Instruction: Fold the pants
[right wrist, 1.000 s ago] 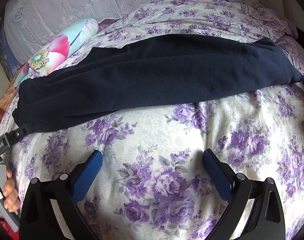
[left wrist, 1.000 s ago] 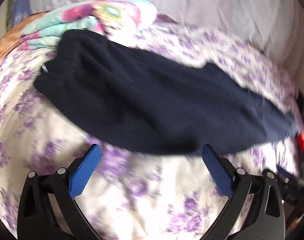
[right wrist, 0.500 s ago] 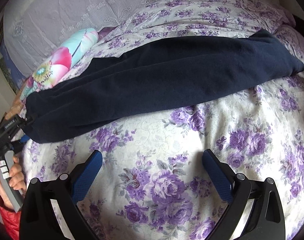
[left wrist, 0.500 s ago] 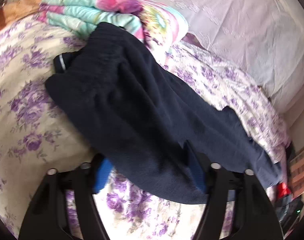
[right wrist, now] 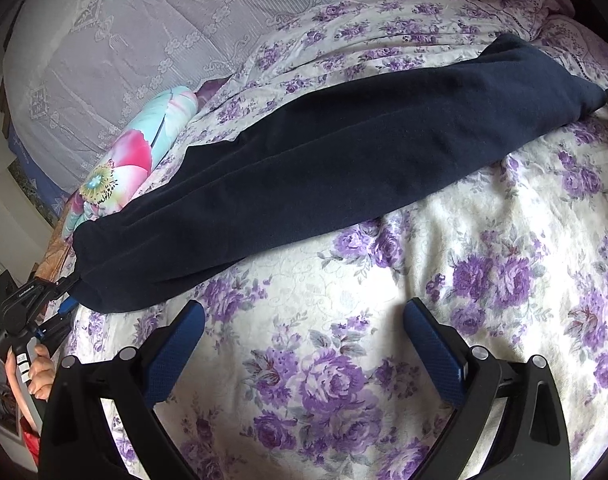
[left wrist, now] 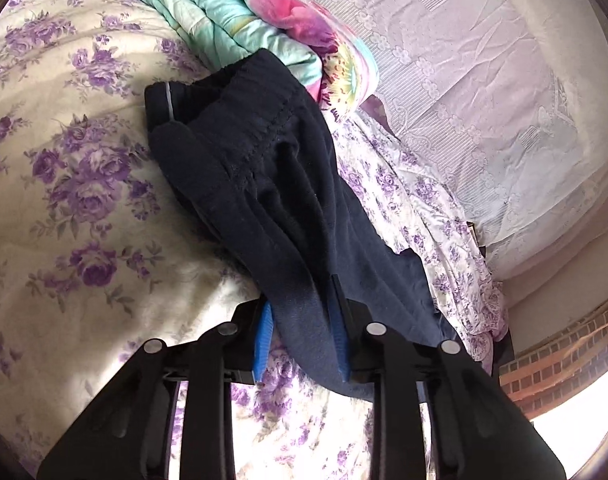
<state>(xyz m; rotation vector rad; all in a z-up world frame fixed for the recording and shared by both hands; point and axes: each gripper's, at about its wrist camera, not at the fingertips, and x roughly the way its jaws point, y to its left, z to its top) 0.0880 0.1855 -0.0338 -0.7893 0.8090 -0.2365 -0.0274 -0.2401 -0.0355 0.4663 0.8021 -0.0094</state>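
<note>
Navy fleece pants (right wrist: 344, 152) lie lengthwise across the floral bed (right wrist: 504, 264). We note their gathered elastic waistband only from the left wrist, where the left gripper (left wrist: 301, 336) is closing on a fabric edge. Right gripper (right wrist: 304, 340) gapes wide, empty, near the pants.

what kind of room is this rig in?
Most likely a bedroom: the navy pants lie on a bed with a purple floral bedspread, a folded floral quilt and a lace-covered headboard or pillow behind.
</note>
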